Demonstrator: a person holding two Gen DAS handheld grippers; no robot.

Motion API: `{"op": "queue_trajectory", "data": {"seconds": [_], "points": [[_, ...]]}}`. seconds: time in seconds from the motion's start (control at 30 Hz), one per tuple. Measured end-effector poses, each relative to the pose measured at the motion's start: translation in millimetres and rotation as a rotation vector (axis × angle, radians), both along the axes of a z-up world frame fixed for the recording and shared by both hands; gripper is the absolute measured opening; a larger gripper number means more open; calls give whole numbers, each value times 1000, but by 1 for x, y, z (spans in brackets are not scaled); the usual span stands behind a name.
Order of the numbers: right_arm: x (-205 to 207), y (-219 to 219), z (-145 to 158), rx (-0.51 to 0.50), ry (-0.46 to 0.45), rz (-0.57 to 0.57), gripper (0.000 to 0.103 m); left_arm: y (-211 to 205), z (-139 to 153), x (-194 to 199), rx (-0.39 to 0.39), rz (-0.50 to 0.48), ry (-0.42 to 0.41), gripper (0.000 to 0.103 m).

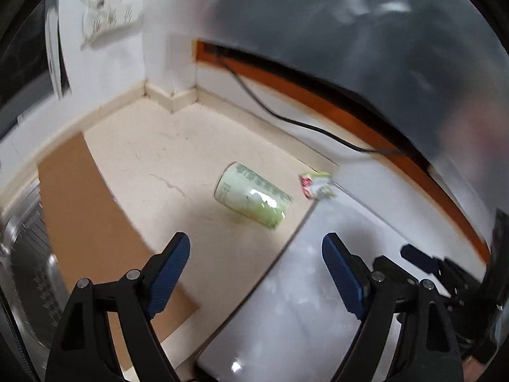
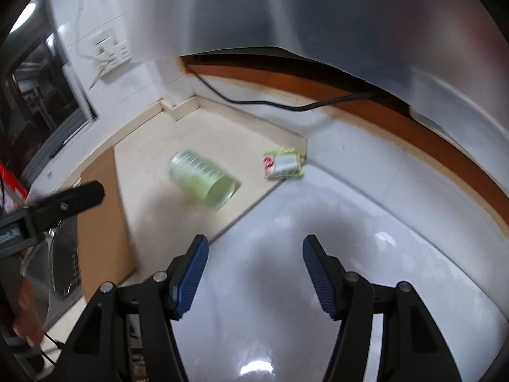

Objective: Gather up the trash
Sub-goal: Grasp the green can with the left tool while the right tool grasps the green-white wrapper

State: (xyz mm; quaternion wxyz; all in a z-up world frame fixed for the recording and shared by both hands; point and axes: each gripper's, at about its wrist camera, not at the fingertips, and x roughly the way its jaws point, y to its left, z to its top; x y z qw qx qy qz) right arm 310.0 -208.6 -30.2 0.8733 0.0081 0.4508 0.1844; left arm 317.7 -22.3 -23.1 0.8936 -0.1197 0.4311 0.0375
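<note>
Jaws of both the left gripper (image 1: pixel 256 265) and right gripper (image 2: pixel 255 259) gape empty; one pale-green cylindrical plastic jar (image 1: pixel 253 200) and one crumpled green-white wrapper (image 1: pixel 316 184) lie mid-frame on the cream floor (image 1: pixel 152 159).

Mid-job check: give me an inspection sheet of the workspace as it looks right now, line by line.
Surface: cream stone counter meeting a glossy white appliance top.
Job's things: pale green printed cup lying on its side; crumpled green, white and pink wrapper at the white top's corner.
Clutter: flat brown board; clear measuring jug at the left.
Grippers: left gripper open, empty; right gripper open, empty.
Cables: black cable along the back wall.
Surroundings: white tiled wall with switch plate; orange-brown shelf edge; window at the left.
</note>
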Motion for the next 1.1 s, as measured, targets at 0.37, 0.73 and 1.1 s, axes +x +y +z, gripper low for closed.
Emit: {"op": "queue_trajectory", "data": {"seconds": [0.37, 0.73, 1.1], "points": [[94, 1, -56, 92, 84, -60, 55, -8, -79, 113, -30, 229, 108, 91], [140, 10, -101, 181, 187, -116, 55, -11, -126, 143, -39, 270, 186, 91], [158, 12, -116, 166, 177, -197, 10, 11, -138, 125, -58, 254, 214, 60]]}}
